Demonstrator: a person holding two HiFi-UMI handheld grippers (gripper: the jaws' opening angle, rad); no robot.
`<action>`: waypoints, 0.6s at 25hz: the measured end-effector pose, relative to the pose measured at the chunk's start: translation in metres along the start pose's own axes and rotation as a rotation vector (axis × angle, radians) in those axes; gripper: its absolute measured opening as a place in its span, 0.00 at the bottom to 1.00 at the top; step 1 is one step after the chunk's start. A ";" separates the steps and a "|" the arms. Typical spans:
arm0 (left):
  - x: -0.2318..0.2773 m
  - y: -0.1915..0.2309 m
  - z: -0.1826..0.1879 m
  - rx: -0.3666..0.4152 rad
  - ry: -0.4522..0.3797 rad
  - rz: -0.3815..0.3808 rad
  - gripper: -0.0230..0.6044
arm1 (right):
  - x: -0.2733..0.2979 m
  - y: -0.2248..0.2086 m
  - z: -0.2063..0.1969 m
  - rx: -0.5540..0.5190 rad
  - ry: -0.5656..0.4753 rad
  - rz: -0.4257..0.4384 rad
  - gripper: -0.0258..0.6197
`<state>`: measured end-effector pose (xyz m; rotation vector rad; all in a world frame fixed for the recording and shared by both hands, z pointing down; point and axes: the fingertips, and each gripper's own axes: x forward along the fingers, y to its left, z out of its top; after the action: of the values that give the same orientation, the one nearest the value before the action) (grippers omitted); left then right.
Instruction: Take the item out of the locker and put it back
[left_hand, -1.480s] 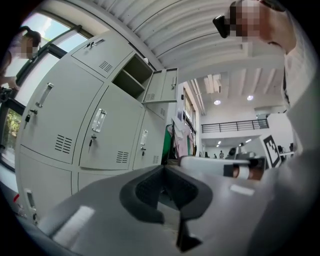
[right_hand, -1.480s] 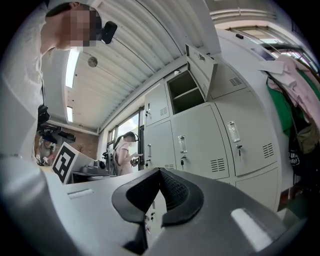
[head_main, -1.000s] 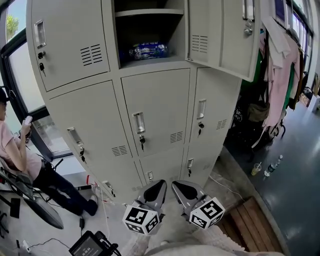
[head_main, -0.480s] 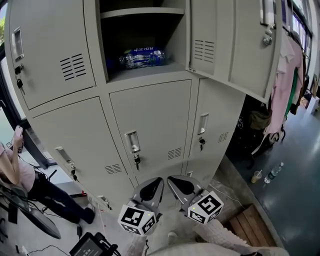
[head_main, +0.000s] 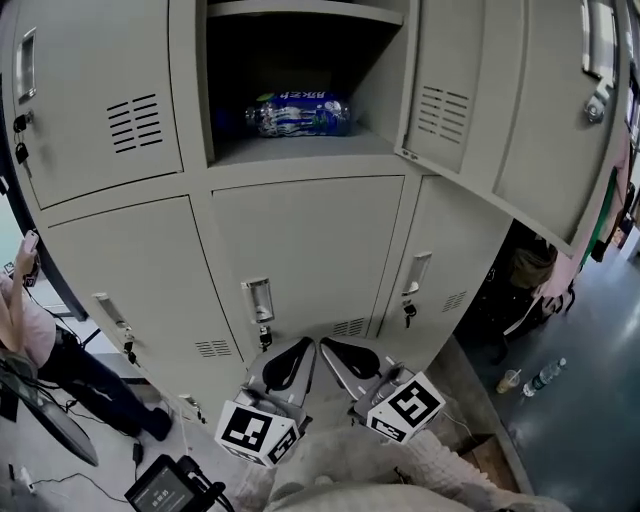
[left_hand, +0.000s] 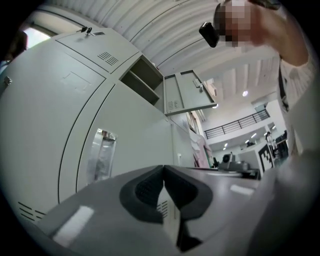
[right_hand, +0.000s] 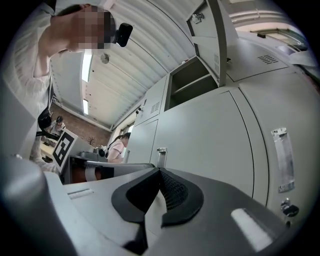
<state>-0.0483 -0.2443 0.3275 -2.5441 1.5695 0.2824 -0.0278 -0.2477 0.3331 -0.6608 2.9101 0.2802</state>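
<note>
Fingers (left_hand: 142, 192) on the left gripper (left_hand: 163, 169) are shut tight, pad on pad, with nothing caught between them. Same deal on the right gripper (right_hand: 160, 171): jaws are pressed together, empty. Both grippers are held side by side, tips nearly meeting, pointed at a closed door (head_main: 300, 250) in the middle row of the locker (head_main: 110, 260). The bottle (head_main: 298, 113) is seen well above them, laid on its side on the floor of the open compartment (head_main: 260, 148), label facing out. The open door (head_main: 500, 110) is swung wide to the right. Off to the left, a seated person (head_main: 30, 335) is glimpsed.
</note>
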 end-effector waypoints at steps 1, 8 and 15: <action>0.002 0.003 0.004 0.003 -0.010 0.009 0.05 | 0.002 -0.004 0.002 -0.007 -0.002 0.000 0.04; 0.009 0.029 0.035 0.000 -0.067 0.029 0.04 | 0.016 -0.024 0.020 -0.062 -0.025 -0.034 0.04; 0.016 0.037 0.074 0.056 -0.126 -0.019 0.04 | 0.032 -0.030 0.068 -0.210 -0.051 -0.048 0.04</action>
<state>-0.0806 -0.2585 0.2509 -2.4469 1.4854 0.3832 -0.0360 -0.2734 0.2571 -0.7408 2.8356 0.5942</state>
